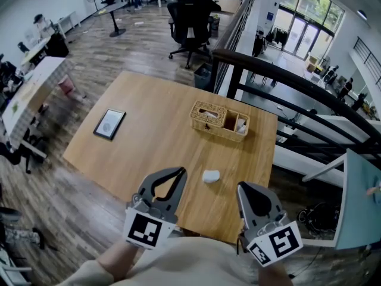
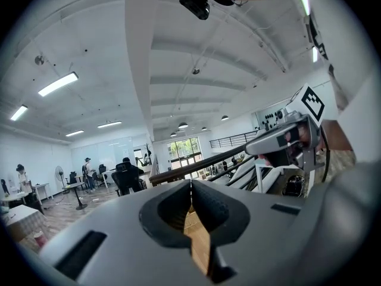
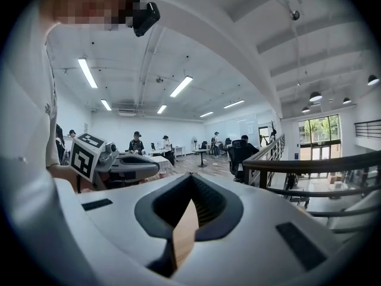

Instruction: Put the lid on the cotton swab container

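A small white object [image 1: 211, 176] lies on the wooden table [image 1: 155, 118] near its front edge; whether it is the lid or the container I cannot tell. My left gripper [image 1: 181, 171] is held low at the front edge, left of the white object, jaws shut with nothing in them. My right gripper [image 1: 241, 186] is just right of the object, also shut and empty. Both gripper views point up and outward: the left gripper [image 2: 190, 183] and the right gripper [image 3: 191, 177] show closed tips with only a strip of tabletop behind them.
A wicker basket [image 1: 219, 121] with compartments and white items stands at the back right of the table. A black-framed flat item [image 1: 109, 124] lies at the left. A black railing [image 1: 286, 76] runs along the right side. People sit at desks farther off.
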A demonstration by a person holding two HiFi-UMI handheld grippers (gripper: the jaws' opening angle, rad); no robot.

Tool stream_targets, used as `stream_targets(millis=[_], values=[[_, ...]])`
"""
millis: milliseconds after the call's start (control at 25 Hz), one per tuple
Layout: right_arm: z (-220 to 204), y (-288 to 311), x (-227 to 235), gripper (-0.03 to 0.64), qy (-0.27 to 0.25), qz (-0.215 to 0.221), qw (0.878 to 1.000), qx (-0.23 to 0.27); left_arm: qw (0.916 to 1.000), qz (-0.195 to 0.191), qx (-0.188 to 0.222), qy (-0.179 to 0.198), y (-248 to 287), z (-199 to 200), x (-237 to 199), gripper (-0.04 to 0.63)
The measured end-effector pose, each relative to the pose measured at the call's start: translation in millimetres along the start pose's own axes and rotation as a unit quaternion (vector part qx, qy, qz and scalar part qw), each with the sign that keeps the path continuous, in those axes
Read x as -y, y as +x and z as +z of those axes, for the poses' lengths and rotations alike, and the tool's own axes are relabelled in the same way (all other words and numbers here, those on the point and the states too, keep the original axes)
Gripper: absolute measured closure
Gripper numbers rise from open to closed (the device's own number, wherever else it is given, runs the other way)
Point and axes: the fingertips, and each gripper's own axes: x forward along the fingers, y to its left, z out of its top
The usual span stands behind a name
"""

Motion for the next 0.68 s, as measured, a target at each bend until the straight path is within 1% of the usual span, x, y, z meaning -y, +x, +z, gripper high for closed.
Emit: stream_targets(millis=[320,680], values=[[1.3,1.8,2.2,0.592,-0.015,-0.008,1.0,-0.007,1.0,-0.001,-0.004,-0.003,-0.3,-2.7,-1.4,0.572],[-1.0,6.5,0.3,0.592,-0.013,-0.008,1.0,-0.009,0.9999,0.002,-0.009,-0.005,-0.6,-8.7,-5.7,0.572]])
